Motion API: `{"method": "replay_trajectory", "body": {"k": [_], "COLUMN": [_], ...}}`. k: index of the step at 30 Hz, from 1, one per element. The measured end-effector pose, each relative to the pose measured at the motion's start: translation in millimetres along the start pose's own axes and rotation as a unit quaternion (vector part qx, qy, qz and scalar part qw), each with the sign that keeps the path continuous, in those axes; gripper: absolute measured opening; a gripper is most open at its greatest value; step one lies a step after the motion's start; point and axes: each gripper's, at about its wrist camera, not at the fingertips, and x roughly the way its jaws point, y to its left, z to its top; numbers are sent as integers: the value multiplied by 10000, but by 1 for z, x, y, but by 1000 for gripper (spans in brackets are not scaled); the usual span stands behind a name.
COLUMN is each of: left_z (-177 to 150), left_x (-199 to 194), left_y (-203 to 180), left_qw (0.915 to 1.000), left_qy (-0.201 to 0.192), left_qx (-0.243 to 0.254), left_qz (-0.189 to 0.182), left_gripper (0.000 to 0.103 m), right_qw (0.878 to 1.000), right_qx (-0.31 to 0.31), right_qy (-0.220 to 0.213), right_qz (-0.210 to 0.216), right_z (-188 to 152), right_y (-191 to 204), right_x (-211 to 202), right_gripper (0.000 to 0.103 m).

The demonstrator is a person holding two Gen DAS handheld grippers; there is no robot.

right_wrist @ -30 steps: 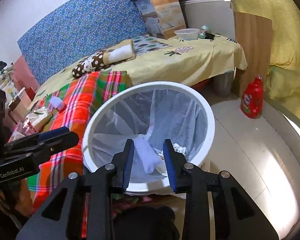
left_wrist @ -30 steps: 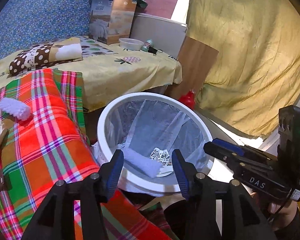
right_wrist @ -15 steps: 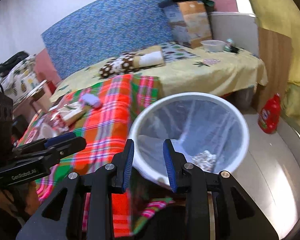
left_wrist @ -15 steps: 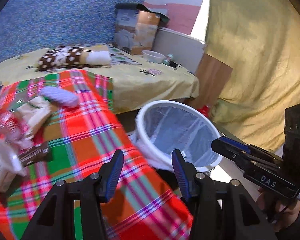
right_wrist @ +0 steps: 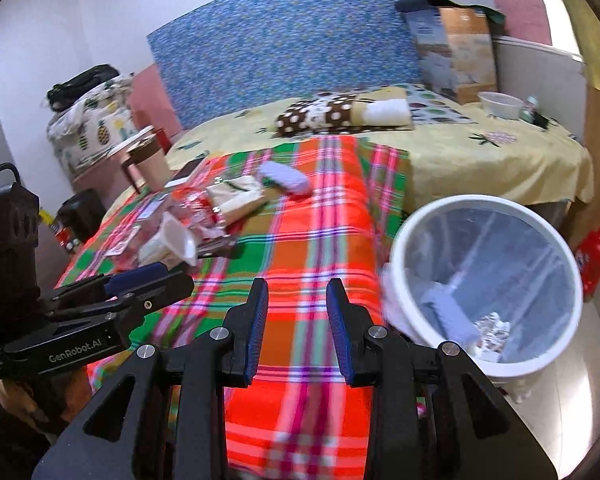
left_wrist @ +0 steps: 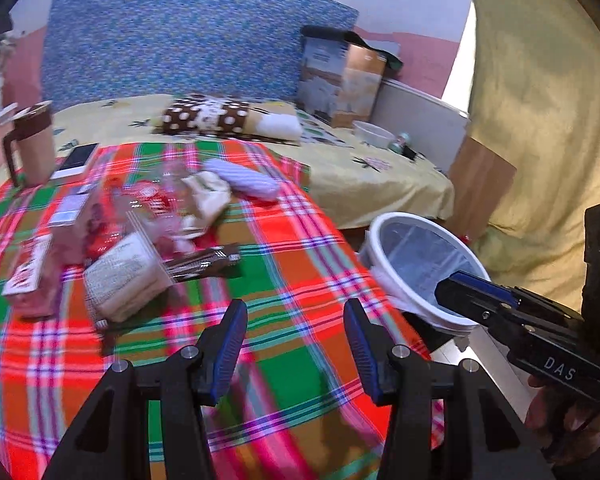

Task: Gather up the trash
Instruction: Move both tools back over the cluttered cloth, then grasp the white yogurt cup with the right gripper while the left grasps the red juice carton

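A pile of trash (left_wrist: 132,232) lies on the red and green plaid cloth (left_wrist: 292,280): wrappers, a dark sachet (left_wrist: 204,264), a crumpled pale bag and a lilac roll (left_wrist: 240,178). The same pile (right_wrist: 208,216) shows left of centre in the right wrist view. A white bin (right_wrist: 484,292) with a clear liner stands on the floor beside the bed, with a lilac piece and paper scraps inside. My left gripper (left_wrist: 296,344) hangs open over the cloth, short of the pile, with nothing between its fingers. My right gripper (right_wrist: 296,312) is open and empty too, left of the bin.
A brown mug (left_wrist: 32,144) and a phone (left_wrist: 76,158) sit at the cloth's far left. On the yellow sheet behind lie a polka-dot pillow (right_wrist: 332,114), a cardboard box (right_wrist: 456,52) and a white bowl (right_wrist: 500,104). A red bottle (right_wrist: 592,256) stands on the floor past the bin.
Both grippers have swung left, away from the bin and over the plaid cloth, bringing the trash pile into view. Neither has changed its opening.
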Motion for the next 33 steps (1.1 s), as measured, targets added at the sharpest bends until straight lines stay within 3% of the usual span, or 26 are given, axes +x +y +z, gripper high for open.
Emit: {"method": "replay_trajectory", "body": {"k": [15,30,33], "left_z": [-11,-5,-2], "left_x": [-39,-39,-35], "left_y": [84,158,171], "left_qw": [9938,9804,9786], "left_qy": [-183,-224,-217], "left_qx": [-562,-1008,-1094], "left_qz": [938,1679,1729], "left_gripper": [50,50,55], "right_qw": [9964,9881,9864], "right_qx": [-474,-1054,-1120], "right_qy": [239,491,568], "right_qz": [653,1006,1061], "right_z": [5,24,25], "right_y": [57,102,109], "right_x": [31,70,80], "right_gripper": [33,33,33]}}
